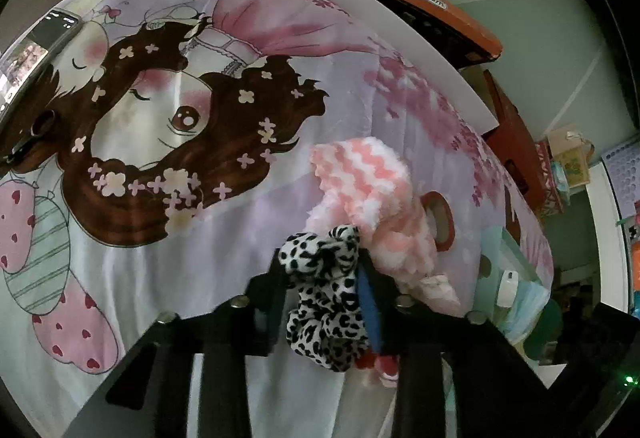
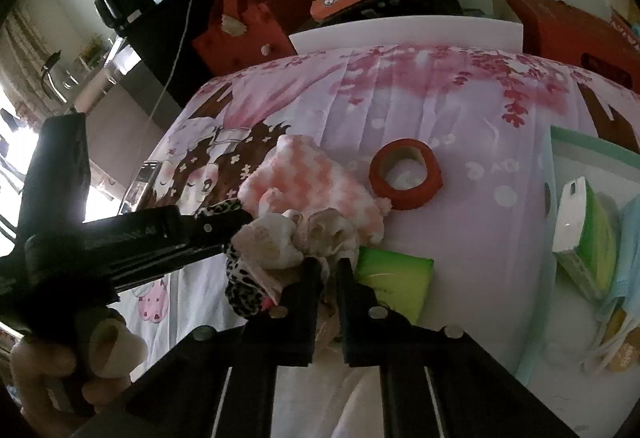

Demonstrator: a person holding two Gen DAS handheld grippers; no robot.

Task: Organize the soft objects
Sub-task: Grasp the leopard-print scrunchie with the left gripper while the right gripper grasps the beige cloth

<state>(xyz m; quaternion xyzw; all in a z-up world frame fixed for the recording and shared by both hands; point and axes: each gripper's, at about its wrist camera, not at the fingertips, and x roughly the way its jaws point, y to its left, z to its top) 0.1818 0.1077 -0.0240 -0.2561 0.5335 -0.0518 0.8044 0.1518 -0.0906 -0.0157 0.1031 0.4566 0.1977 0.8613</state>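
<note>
On my left wrist view, the left hand-held gripper (image 1: 322, 278) sits at lower centre, its jaws clamped on a leopard-print scrunchie (image 1: 326, 302) that bunches between them. Just behind it, toward the right of centre, lies a fluffy pink-and-white sock (image 1: 370, 197) on the cartoon-print cloth (image 1: 180, 117) covering the table. A phone (image 1: 36, 45) rests at the left edge of the frame, and a red tape roll (image 1: 442, 222) peeks out from behind the sock.

On my right wrist view, the right hand-held gripper (image 2: 330, 268) is at lower centre, jaws narrow and pinching a cream scrunchie (image 2: 296, 238). The left hand-held gripper reaches in from the left with the leopard-print scrunchie hanging under it. The sock lies just above, the tape roll to its right, and a green tissue pack (image 2: 396, 278) touches the right jaw's side.
</note>
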